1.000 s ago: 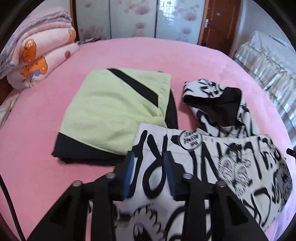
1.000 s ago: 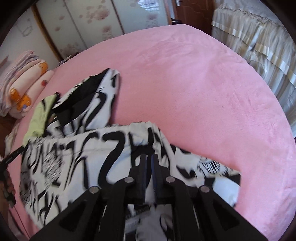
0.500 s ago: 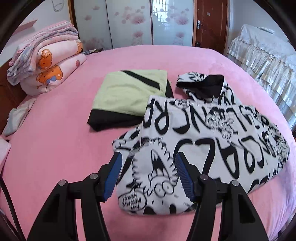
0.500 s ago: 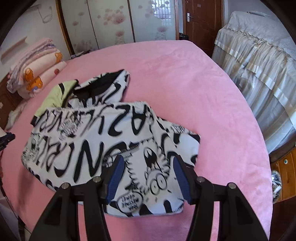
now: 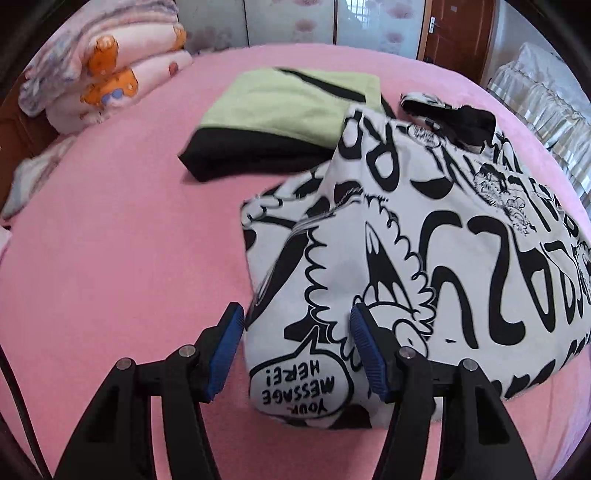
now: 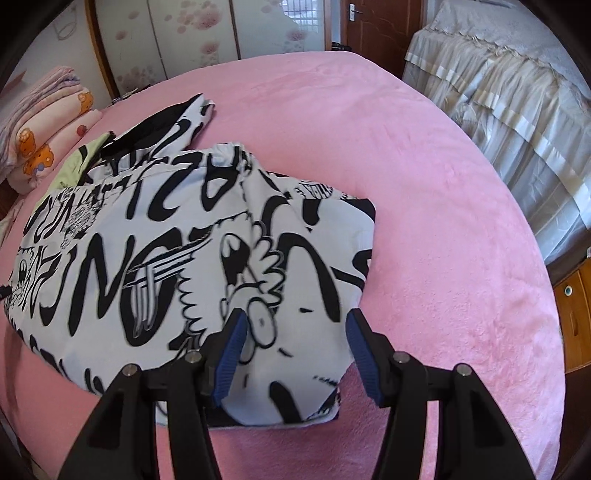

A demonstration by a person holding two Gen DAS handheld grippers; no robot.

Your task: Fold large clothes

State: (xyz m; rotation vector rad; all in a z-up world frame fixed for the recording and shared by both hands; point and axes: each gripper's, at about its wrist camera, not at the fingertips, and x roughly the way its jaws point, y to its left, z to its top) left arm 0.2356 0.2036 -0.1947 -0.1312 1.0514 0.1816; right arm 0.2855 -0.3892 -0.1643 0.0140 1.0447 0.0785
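Since a sec ago both grippers let go of the printed garment and pulled back toward its near edge; it was bunched up under them then, now it lies spread flat in a folded slab. Left gripper [image 5: 297,350] had its jaws opening over that sec, now steady: blue pads [image 5: 225,354] stand apart, abt halfway, gripping nothing. The black-and-white graffiti-print garment [image 5: 424,251] shows between and beyond them, w/ its near left corner and the "YOUR MESSAGE HERE!" bubble in the gap, but the pads don't press on it. Right gripper [image 6: 291,350], same story: was pinched nearly closed on cloth, jaws came open, now abt halfway, empty, hanging over the garment's [image 6: 184,258] near right corner w/o squeezing it.

Garment sits on the pink bed cover [image 5: 110,240], toward the near side. Its hood part [image 5: 465,118], black lining showing, sticks out at the far end. Just beside it on the far left, touching or slightly tucked under its edge, lies a folded light-green and black garment [image 5: 288,107]. Further back left, a stack of folded pink cartoon-print blankets [image 5: 110,70]. Right of the pink bed, a 2nd bed w/ a frilled grey-white cover [image 6: 498,92]. Floral sliding doors [image 6: 192,33] and a brown wooden door [image 5: 458,33] at the back.
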